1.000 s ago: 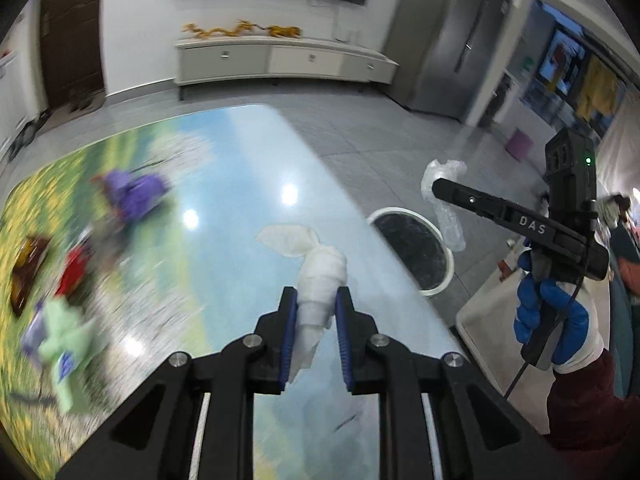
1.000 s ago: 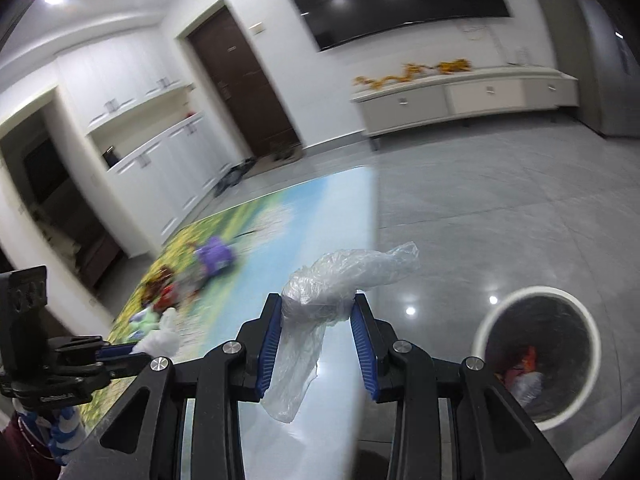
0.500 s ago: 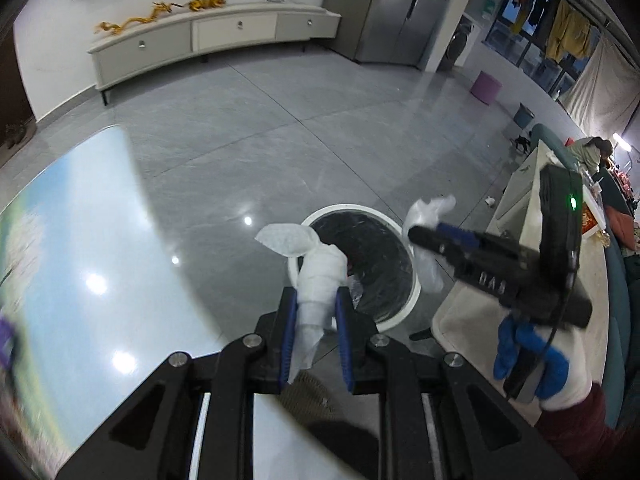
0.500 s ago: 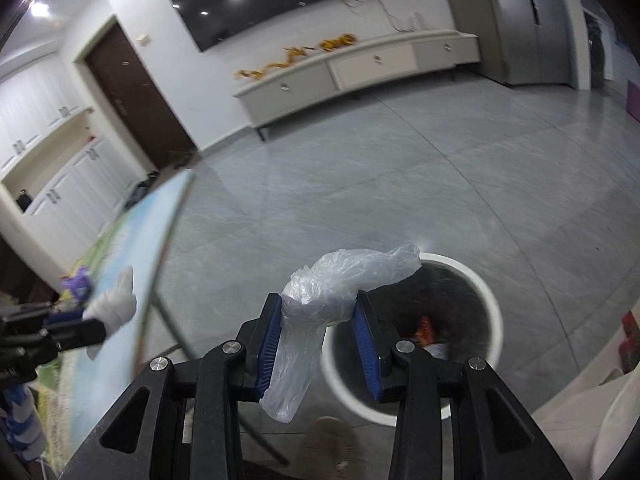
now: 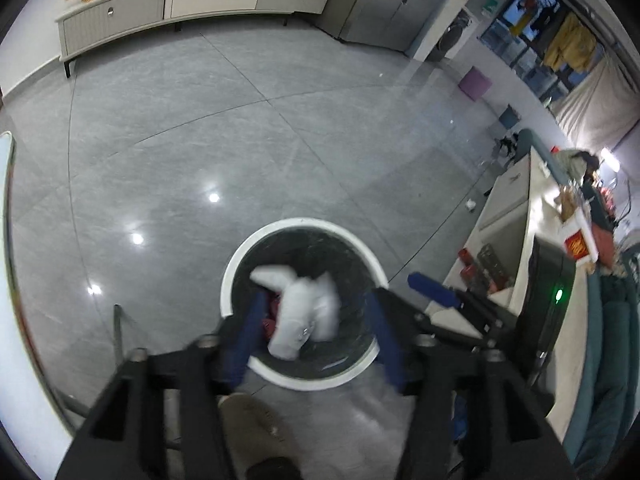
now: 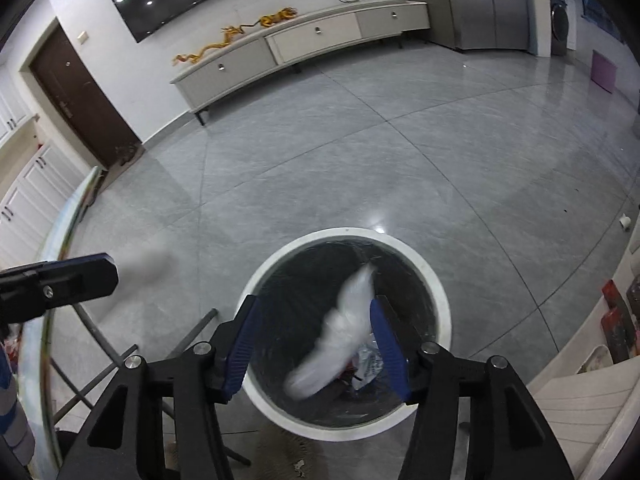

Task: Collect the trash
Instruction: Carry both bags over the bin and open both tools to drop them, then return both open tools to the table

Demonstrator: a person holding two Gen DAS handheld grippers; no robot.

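We see the white tissue wad (image 5: 298,312) blurred and loose between the left gripper (image 5: 316,336) fingers, over the open mouth of the white-rimmed trash bin (image 5: 240,256); neither blue pad presses on it, and the jaws are opening. In the right wrist view the clear plastic bag (image 6: 344,332) is likewise smeared by motion between the right gripper (image 6: 318,344) fingers, over the same trash bin (image 6: 436,280), its upper end just beside the right-hand pad; those jaws are opening too and we see no squeeze on it. We can read no writing anywhere now. Inside the bin lie red scraps (image 5: 270,320) and crumpled wrappers (image 6: 368,364) on a black liner. Around it spreads grey tiled floor (image 5: 200,128), with a low white cabinet (image 6: 320,36) bearing golden dragon figures (image 6: 224,38), a dark door (image 6: 80,92), and the glass table's edge (image 6: 60,248) at left. A shoe (image 5: 256,432) shows under the left gripper. Half a second ago both tongs pinched their pieces tight beside the bin; a second ago they were still above the printed table.
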